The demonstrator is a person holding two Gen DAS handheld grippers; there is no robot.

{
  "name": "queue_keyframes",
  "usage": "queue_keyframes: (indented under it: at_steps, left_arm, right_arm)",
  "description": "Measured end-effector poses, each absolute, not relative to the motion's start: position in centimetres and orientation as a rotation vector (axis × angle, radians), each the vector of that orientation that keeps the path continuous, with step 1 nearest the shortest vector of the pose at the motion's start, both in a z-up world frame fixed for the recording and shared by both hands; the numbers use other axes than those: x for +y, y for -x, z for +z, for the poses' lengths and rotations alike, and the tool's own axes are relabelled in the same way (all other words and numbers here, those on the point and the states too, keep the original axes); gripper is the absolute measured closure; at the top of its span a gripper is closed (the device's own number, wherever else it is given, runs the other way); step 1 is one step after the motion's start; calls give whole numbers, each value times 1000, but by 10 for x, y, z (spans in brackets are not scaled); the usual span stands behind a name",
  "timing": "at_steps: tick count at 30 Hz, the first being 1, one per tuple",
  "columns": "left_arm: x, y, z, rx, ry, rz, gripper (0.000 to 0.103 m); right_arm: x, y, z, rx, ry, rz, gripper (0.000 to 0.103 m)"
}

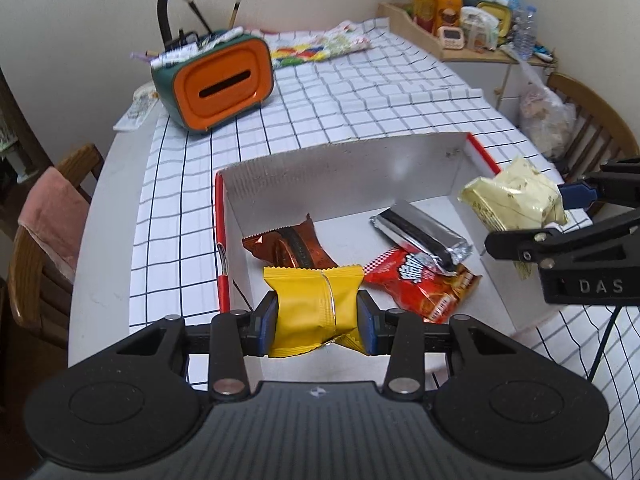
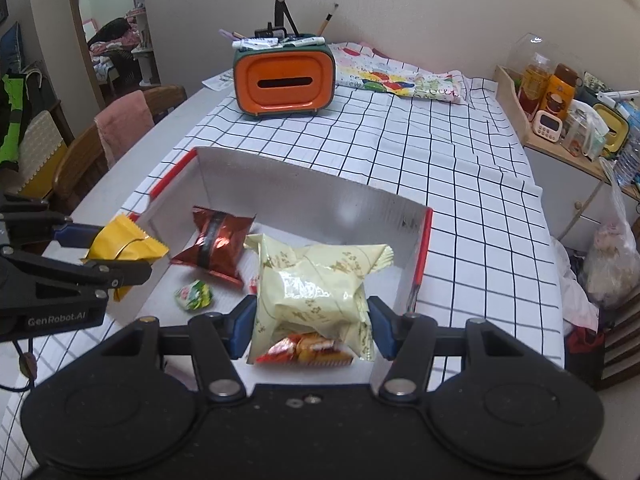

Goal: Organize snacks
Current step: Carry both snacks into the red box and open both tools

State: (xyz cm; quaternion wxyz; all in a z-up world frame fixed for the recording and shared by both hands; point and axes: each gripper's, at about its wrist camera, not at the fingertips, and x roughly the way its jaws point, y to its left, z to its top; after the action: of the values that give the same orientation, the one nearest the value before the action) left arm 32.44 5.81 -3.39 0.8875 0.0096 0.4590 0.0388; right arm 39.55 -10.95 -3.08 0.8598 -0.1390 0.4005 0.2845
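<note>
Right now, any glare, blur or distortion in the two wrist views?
Left wrist: strong fisheye bend in the checked cloth and dark corner vignette; glare on the silver packet; yellow packet sharp. Right wrist: same bend; sheen on the cream packet; box wall smeared; red packet reflects light.

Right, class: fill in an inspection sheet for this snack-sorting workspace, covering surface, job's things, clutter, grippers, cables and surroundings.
Surface: table with a checked cloth.
Job's things: open box holding a brown packet, silver packet, red packet and small green sweet.
Clutter: orange tissue box, lamp, folded colourful cloth.
Grippers: left gripper shut on a yellow packet; right gripper shut on a cream packet; both over the box.
Cables: thin dark cable beside the left gripper.
Surroundings: wooden chairs, crowded shelf, plastic bag.
</note>
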Motion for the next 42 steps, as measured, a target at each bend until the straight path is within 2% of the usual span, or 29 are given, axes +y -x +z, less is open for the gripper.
queue_keyframes:
  at_steps: [14,27,42]
  left_arm:
    - [69,-378,-77,1121,6,138,63]
    - [63,-388,-84,1154,-51,139,63]
    - [63,-370,-72,1105,-55,147,63]
  right_arm:
    - [-74,-462,-72,965,321,581,46]
    - [-58,-472,-98,1018,394,554,45]
    - [-73,-451,-76,977,341,564,31]
